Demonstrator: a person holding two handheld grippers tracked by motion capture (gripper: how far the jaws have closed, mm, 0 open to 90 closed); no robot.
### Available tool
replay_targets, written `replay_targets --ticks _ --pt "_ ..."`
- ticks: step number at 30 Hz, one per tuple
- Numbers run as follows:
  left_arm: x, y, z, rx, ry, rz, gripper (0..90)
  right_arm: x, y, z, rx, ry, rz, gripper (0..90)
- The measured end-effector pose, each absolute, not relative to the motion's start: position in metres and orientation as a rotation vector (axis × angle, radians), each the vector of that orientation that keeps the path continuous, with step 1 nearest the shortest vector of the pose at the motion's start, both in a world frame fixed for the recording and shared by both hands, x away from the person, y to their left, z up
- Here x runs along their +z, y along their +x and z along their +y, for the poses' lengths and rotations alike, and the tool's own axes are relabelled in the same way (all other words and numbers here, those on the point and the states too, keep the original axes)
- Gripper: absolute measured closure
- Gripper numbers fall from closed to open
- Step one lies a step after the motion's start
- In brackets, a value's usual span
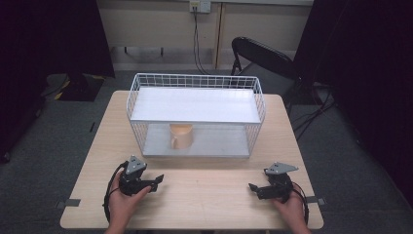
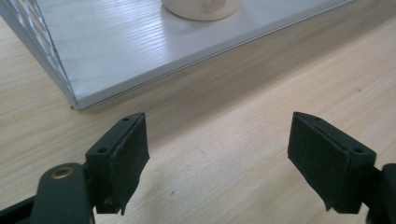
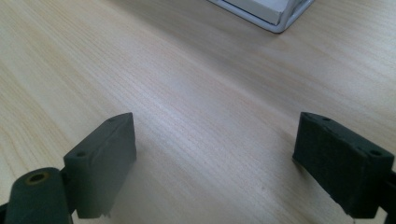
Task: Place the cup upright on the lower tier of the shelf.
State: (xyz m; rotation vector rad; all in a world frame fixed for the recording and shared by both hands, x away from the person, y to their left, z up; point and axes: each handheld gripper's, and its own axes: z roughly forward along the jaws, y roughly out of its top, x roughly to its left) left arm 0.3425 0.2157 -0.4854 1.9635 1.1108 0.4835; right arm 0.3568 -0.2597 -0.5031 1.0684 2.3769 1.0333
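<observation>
Nearest the person, both grippers rested low over the near strip of the table (image 1: 195, 195), well apart from each other. The left gripper (image 1: 157, 180) sat at the near left with its jaws spread wide and nothing between them; the left gripper view showed bare wood in the gap. The right gripper (image 1: 253, 187) sat at the near right, its jaws likewise spread and empty (bare wood between them in the right gripper view too).

Farther back, the white wire rack (image 1: 195, 80) stood across the middle of the table, with two shelves. On its lower shelf (image 1: 219, 141), left of centre, stood the cream mug (image 1: 181, 135), upright, its handle turned toward the near left. The upper shelf looked bare.

Judged from this, the work had hardly begun: neither gripper touched the mug, which lay nearer the left one. Reaching in, closing on it and moving it all remained to be done.
</observation>
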Motion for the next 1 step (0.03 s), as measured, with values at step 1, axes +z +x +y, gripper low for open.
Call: replay_targets --ticks 1 --pt "-0.4857 0.3425 0.2160 0.482 1.968 1.110 20.1 -0.5030 0.3568 -0.2597 1.033 1.069 2.377 12.1"
